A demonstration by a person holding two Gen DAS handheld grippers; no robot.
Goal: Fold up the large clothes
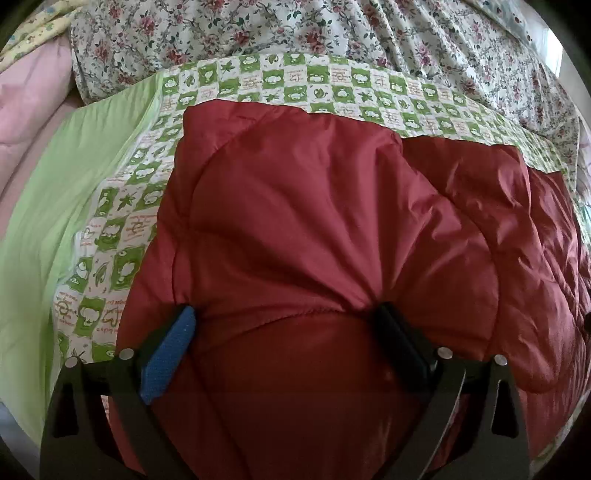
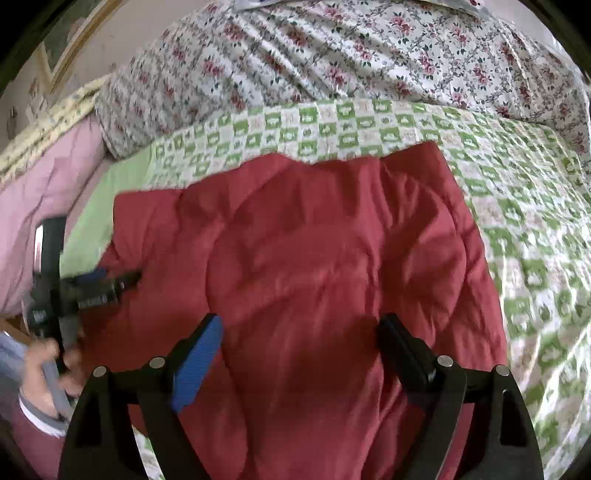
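Left wrist view: the red padded garment lies on the green checked sheet and fills most of the frame. Its long axis appears to run from the camera toward the floral quilt at the far side; its far edge stops short of that quilt, leaving a band of checked sheet between them. A second, darker layer of the garment spreads to the right. The left gripper presses down into the garment's near part. Its fingers stand wide apart, the blue-padded one on the left and the black one on the right, with a bulge of red fabric swelling up between them and creases radiating from both tips. The fingers are not closed on the fabric. Left of the garment lies a plain light green cloth, and beyond that a pink duvet.

Right wrist view: the same garment again runs lengthwise away from the camera toward the floral quilt, with checked sheet on its right and far sides. The right gripper is over the garment's near part, fingers spread wide, holding nothing; whether the tips touch the fabric is unclear. The left gripper, blurred, reaches onto the garment's left edge, held by a hand.
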